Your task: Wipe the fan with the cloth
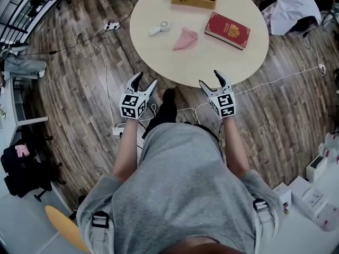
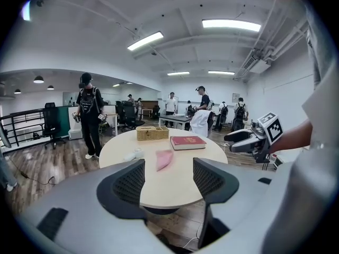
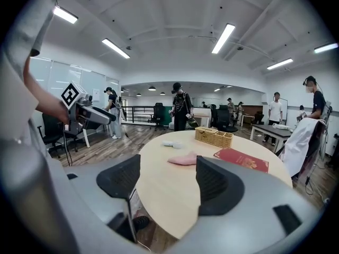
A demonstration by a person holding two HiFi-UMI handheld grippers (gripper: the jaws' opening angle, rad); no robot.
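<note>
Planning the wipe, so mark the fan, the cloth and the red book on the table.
fan [image 1: 160, 28]: head view, where its round head meets the handle.
cloth [image 1: 185, 38]: head view, middle of the pink folds.
red book [image 1: 228, 30]: head view, centre of the cover.

Standing, both arms forward from the torso [image 1: 183, 194]. The left gripper [image 1: 146, 80] and right gripper [image 1: 212, 80] are side by side and well apart, each pointing ahead and slightly down. Both sets of jaws are apart with nothing between them. The left forearm [image 1: 126, 147] and right forearm [image 1: 234, 148] are bare, with elbows bent at the sides.
</note>
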